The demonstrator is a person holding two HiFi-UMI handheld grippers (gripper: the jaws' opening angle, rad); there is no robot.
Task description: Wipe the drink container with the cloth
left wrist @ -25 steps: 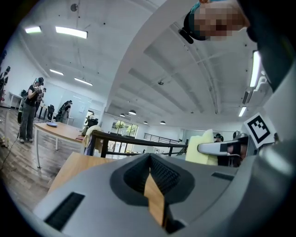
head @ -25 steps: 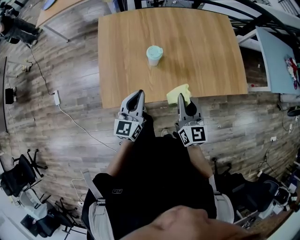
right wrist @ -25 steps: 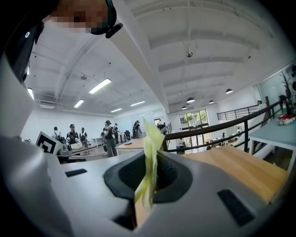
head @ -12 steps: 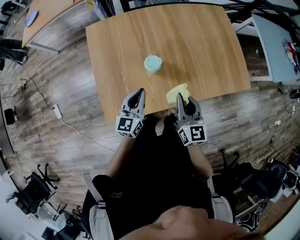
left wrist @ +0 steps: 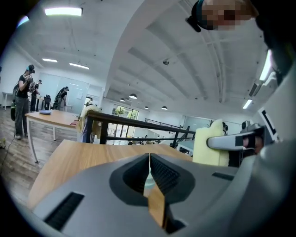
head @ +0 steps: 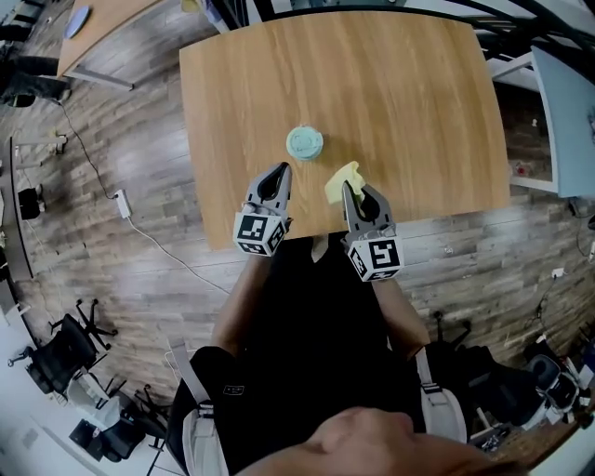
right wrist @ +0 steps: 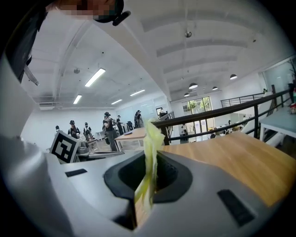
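A pale green lidded cup (head: 304, 143) stands on the wooden table (head: 390, 84), a little in from its near edge. My left gripper (head: 277, 173) is shut and empty, its tips just short of the cup on the near left. My right gripper (head: 346, 189) is shut on a yellow cloth (head: 340, 179), held upright just right of the cup and apart from it. In the right gripper view the cloth (right wrist: 151, 152) stands up from between the jaws. In the left gripper view the cloth (left wrist: 210, 148) shows at the right; a sliver of the cup (left wrist: 148, 184) shows between the jaws.
The table's near edge (head: 279, 237) lies under both grippers, with wood floor (head: 121, 279) beyond. A second table (head: 93, 28) stands far left, a grey one (head: 567, 112) at the right. Black railing (left wrist: 138, 127) and people (right wrist: 108, 129) stand in the background. Office chairs (head: 56, 358) stand lower left.
Both grippers have moved forward over the table's near edge, closer to the cup. The cloth stays held in the right gripper; the left stays shut.
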